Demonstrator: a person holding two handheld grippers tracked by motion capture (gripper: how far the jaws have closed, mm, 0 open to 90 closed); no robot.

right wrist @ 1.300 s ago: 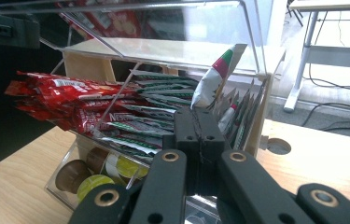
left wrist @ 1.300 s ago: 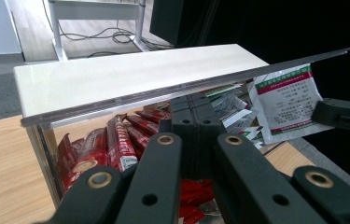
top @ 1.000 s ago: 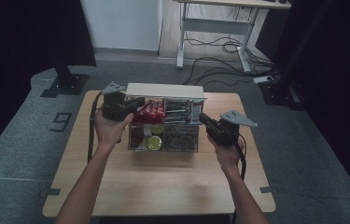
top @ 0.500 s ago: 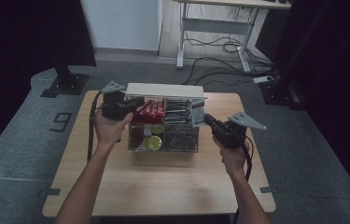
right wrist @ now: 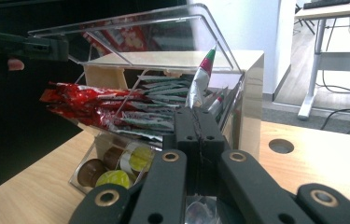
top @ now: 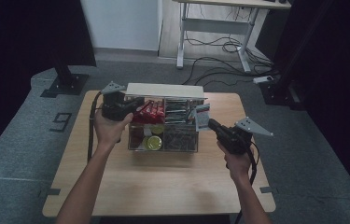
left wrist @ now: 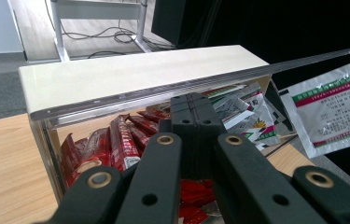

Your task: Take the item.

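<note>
On the wooden table [top: 163, 186] sat a clear acrylic organiser box [right wrist: 251, 98] with a white back panel. Its hinged clear lid [right wrist: 140, 37] was tipped up. The left gripper [top: 133, 103] had its jaws fully closed on the lid's free edge, propping it open at the box's left end. The right gripper [top: 210, 123] was also pinched shut, on the lower corner of a white sachet [top: 202, 115] with a green and red band. The sachet hung in the air just beside the box's right end, level with the rear compartment, with nothing else touching it. In the right gripper view it stood edge-on, rising straight from the jaws.

Inside the box were red snack sticks [top: 149, 109] at rear left, more flat sachets [top: 177, 109] at rear right, and round pods [top: 154, 142] in the front tray.

Handling, judged:
- The sachet looked very light, thin and floppy, with a slick foil or plastic skin.
- It would bend or swing if moved fast, and could slide out of a loose pinch.
- The best hold was the flat sealed margin near a corner or edge, not the filled middle, pinched firmly. Crushing seemed a low risk.
- The lid was stiff, smooth and light, so it should be gripped squarely on the rim. If it slipped, it would likely drop shut onto the packets.
</note>
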